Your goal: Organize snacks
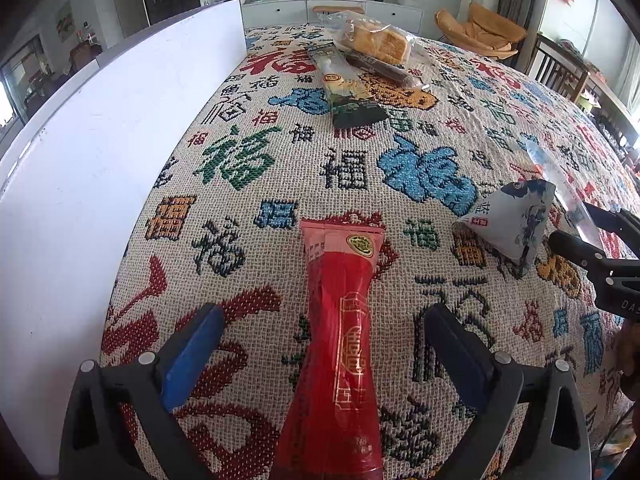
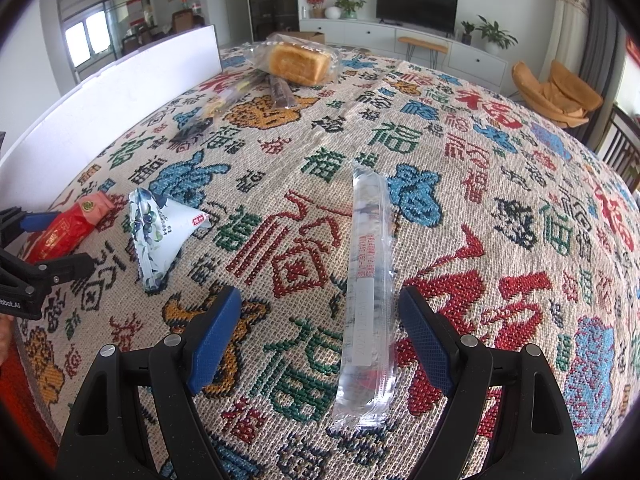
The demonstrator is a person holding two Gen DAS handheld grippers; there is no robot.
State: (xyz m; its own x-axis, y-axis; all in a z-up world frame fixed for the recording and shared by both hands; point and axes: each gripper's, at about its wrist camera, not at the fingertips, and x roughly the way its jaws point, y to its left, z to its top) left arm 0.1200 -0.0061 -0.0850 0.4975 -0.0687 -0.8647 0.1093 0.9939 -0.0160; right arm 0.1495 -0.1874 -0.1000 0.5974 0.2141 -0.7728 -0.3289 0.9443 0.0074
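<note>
A long red snack packet (image 1: 340, 344) lies flat on the patterned cloth, between the wide-apart pads of my left gripper (image 1: 324, 356), which stands open without touching it. The same red packet (image 2: 66, 226) shows at the far left of the right wrist view. A clear tube-shaped packet (image 2: 366, 292) lies between the spread pads of my right gripper (image 2: 320, 336), open and clear of it. A blue-and-white triangular pouch (image 2: 160, 236) sits between the two packets, also seen as the pouch (image 1: 512, 220).
A bagged bread loaf (image 1: 376, 40), a green-and-dark long packet (image 1: 344, 88) and a brown bar (image 1: 380, 68) lie at the table's far end. A white board (image 1: 100, 140) stands along the left edge. A TV unit, plants and an orange chair are beyond.
</note>
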